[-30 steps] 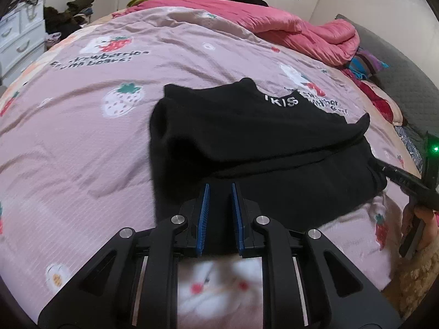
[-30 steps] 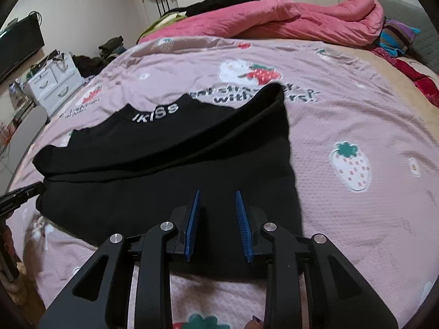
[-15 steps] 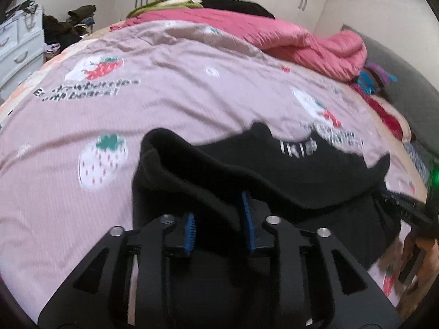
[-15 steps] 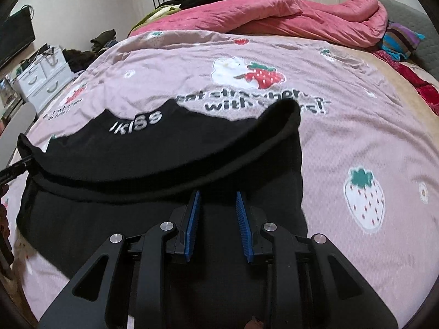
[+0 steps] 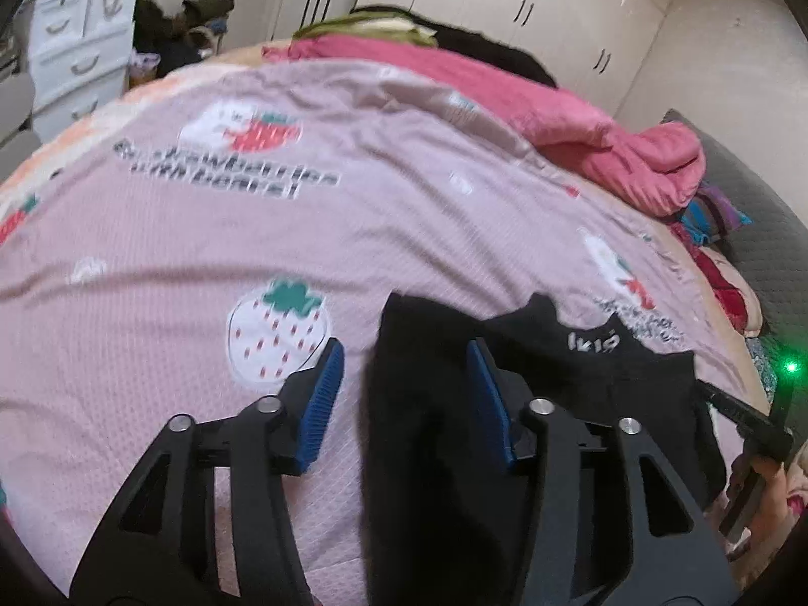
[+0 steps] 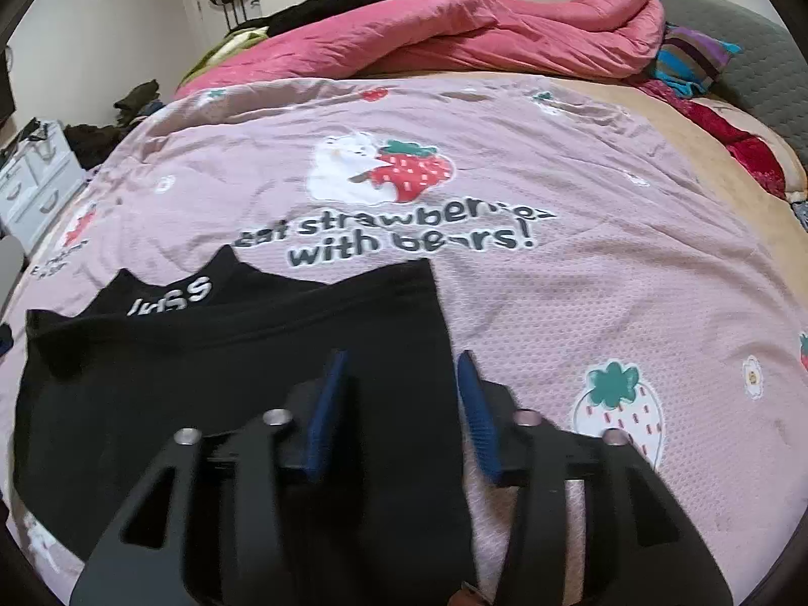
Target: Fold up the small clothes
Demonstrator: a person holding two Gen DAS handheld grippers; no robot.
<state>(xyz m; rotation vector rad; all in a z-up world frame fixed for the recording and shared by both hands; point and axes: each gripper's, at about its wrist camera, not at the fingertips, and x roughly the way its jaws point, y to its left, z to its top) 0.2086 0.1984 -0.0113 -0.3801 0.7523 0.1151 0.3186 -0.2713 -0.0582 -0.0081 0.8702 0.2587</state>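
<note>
While the black top [image 6: 242, 394] lies folded on the pink bedspread [image 6: 581, 303], both grippers have just been opening, and nothing is pinched in either one now. It looks like the bottom half of the black top has been laid up over the top half, so this fold is being let go.

The left gripper [image 5: 404, 394] hangs over the left side edge of the black top [image 5: 555, 404]. Its fingers stand about half open. The edge of the cloth runs between them, but the blue pads [image 5: 323, 399] do not press on it. The right gripper [image 6: 399, 404] hangs over the right side edge of the black top. Its fingers are about half open too, with cloth under them and no squeeze.

The white letters on the collar [image 6: 171, 295] still peek out past the far edge of the fold, so the two layers do not quite match.

Next, I think the black top needs a sideways fold. One gripper must take a side edge, grab both layers, and carry it across to the other side.

To the left, right and far side of the black top the bedspread is bare and flat, so there is lots of room. The pink quilt [image 6: 480, 30] is bunched up well beyond the black top.
</note>
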